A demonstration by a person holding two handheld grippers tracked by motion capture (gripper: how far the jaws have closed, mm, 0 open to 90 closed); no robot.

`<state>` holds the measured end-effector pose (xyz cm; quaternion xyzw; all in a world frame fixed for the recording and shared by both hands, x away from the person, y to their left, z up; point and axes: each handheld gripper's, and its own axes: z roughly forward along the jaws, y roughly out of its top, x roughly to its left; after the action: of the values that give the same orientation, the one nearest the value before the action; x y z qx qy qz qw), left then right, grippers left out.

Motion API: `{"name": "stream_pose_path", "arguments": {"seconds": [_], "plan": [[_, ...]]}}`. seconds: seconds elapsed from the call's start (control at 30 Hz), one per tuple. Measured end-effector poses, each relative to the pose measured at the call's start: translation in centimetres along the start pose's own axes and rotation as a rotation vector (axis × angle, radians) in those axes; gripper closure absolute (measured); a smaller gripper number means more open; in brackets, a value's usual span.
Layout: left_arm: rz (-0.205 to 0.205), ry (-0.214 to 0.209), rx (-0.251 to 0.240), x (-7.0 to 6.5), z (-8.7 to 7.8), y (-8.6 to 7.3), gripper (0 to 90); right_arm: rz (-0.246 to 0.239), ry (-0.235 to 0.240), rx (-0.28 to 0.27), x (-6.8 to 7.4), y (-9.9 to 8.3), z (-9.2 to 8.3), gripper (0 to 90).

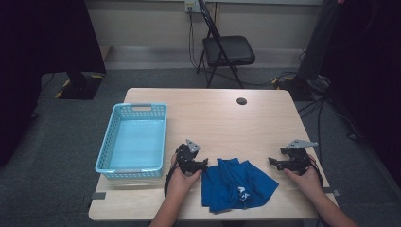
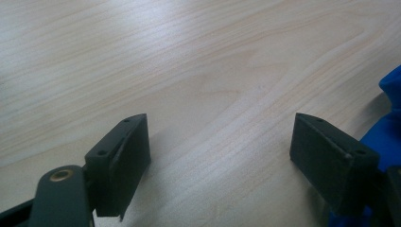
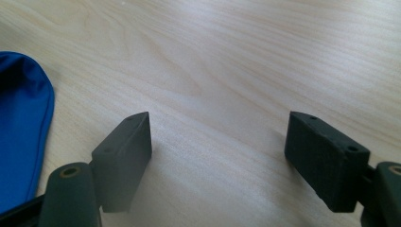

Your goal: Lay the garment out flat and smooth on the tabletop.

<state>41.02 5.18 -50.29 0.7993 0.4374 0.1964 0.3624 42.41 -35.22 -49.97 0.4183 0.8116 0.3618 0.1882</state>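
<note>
The left claw (image 1: 204, 163) is spread wide with nothing between its jaws; in the left gripper view (image 2: 220, 144) only bare wood lies in the gap, and blue fabric presses up against the outside of the jaw at that picture's right edge. From the high view this claw sits low over the tabletop (image 1: 265, 118), held in the person's left hand (image 1: 182, 176), its tips just at the left edge of the blue cloth (image 1: 236, 185). The right claw (image 1: 272, 161) is likewise wide apart and empty; the right gripper view (image 3: 217, 142) shows plain wood grain between its jaws, with a rounded edge of the blue cloth (image 3: 21, 127) lying off to that picture's left, apart from the jaw. The right hand (image 1: 305, 177) holds this claw near the right edge of the tabletop, pointing toward the cloth with a stretch of bare wood between them. The blue cloth lies crumpled in a loose heap near the front edge of the tabletop, between the two claws, a small white mark showing on its folds. To the left of the left hand stands a light blue plastic basket (image 1: 108, 142) with perforated walls, close to the left edge of the tabletop. Beyond the far edge of the tabletop a black folding chair (image 1: 227, 49) stands on the grey floor.
</note>
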Motion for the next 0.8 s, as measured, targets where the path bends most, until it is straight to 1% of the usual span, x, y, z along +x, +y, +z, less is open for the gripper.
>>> {"name": "stream_pose_path", "arguments": {"seconds": [0.17, 0.23, 0.27, 0.3, 0.33, 0.37, 0.43, 0.53, 0.63, 0.7, 0.73, 0.77, 0.8], "plan": [[0.006, -0.006, 0.000, 0.08, 0.00, 0.00, 20.3, 0.000, 0.000, -0.001, -0.01, 0.00, 0.00, 23.2], [0.020, -0.022, -0.001, 0.20, 0.03, 0.01, 20.3, -0.001, 0.001, 0.000, -0.02, -0.01, -0.01, 23.3], [0.020, -0.022, -0.001, 0.20, 0.03, 0.01, 20.3, -0.001, 0.001, 0.000, -0.02, -0.01, -0.01, 23.3], [0.034, -0.038, 0.000, 0.24, 0.02, 0.02, 20.3, -0.001, 0.002, -0.001, -0.03, -0.02, -0.02, 23.3], [0.039, -0.046, -0.002, 0.25, -0.01, -0.01, 20.7, -0.001, 0.004, -0.001, -0.05, -0.03, -0.04, 23.6], [0.046, -0.050, -0.007, 0.26, -0.14, -0.08, 24.5, -0.001, 0.005, -0.004, -0.12, -0.06, -0.07, 24.9], [0.046, -0.053, -0.014, 0.21, -0.27, -0.16, 30.2, 0.000, 0.005, -0.005, -0.15, -0.07, -0.10, 26.3], [0.045, -0.060, -0.018, 0.16, -0.31, -0.22, 31.8, 0.004, 0.007, -0.010, -0.31, -0.12, -0.19, 28.4], [0.062, -0.075, -0.009, 0.13, -0.47, -0.13, 36.3, -0.001, 0.017, -0.012, -0.46, -0.19, -0.28, 29.9], [0.065, -0.079, -0.005, 0.13, -0.51, -0.12, 36.5, 0.004, 0.024, -0.010, -0.49, -0.19, -0.38, 31.7], [0.061, -0.094, -0.006, 0.08, -0.71, -0.10, 36.6, 0.008, 0.031, -0.006, -0.49, -0.16, -0.47, 33.1], [0.061, -0.094, -0.006, 0.08, -0.71, -0.10, 36.7, 0.009, 0.039, 0.000, -0.47, -0.13, -0.56, 34.4], [0.061, -0.108, -0.012, 0.02, -0.96, -0.02, 37.0, 0.009, 0.047, 0.002, -0.43, -0.10, -0.60, 35.7]]}}
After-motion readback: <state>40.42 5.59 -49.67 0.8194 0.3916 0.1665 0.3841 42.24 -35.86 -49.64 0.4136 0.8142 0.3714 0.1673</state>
